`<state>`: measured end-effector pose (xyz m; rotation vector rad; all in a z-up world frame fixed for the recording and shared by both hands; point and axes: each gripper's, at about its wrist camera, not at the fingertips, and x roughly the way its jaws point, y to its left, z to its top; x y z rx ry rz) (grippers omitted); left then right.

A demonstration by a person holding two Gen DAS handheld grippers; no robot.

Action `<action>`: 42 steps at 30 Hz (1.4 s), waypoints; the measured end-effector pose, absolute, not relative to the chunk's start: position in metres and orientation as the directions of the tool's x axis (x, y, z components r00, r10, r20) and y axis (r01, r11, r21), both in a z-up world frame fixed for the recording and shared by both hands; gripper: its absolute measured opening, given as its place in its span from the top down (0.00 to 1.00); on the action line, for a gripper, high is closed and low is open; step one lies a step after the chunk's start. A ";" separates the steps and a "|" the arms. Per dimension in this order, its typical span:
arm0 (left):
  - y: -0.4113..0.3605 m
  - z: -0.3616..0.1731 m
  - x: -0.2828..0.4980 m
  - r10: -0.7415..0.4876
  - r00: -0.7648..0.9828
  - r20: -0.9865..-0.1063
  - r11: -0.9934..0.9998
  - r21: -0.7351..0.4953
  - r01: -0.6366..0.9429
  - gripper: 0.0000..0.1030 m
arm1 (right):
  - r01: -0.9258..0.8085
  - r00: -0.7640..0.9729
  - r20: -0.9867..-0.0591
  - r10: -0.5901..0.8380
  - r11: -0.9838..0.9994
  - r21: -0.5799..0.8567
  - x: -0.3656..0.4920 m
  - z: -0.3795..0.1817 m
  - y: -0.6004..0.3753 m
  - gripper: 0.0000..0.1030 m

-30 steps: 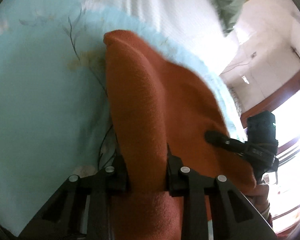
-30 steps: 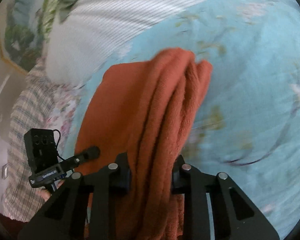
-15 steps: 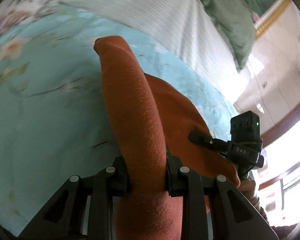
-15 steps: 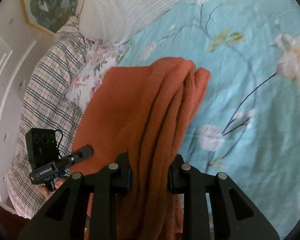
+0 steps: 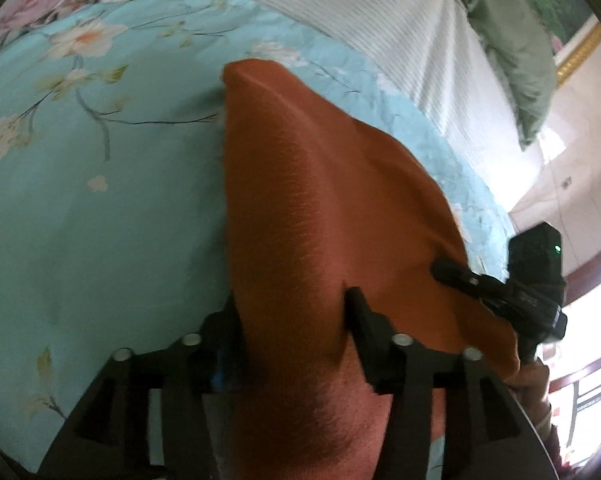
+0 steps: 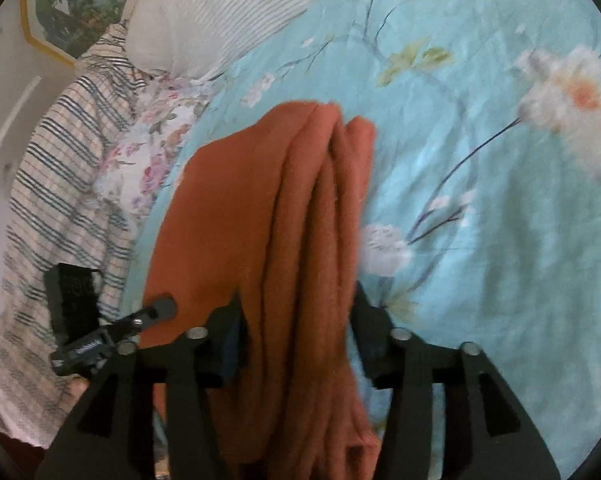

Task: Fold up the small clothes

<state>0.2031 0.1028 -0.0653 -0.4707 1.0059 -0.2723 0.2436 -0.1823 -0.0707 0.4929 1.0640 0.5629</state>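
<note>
Both claws opening: left claw (image 5: 292,312) and right claw (image 6: 296,312) straddling the orange garment's (image 5: 320,200) folded edges; floral bedspread (image 6: 500,240) lying open beyond.

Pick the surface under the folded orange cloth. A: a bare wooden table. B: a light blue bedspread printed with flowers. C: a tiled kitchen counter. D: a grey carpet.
B: in the right wrist view the orange cloth lies on a light blue floral bedspread, and the left wrist view shows the same blue flowered fabric beside it.
</note>
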 end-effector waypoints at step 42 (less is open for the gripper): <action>0.052 -0.030 0.176 -0.465 0.527 -0.712 0.884 -0.405 0.234 0.59 | -0.218 0.532 -0.641 0.553 0.821 0.527 0.273 -0.028 -0.184 0.91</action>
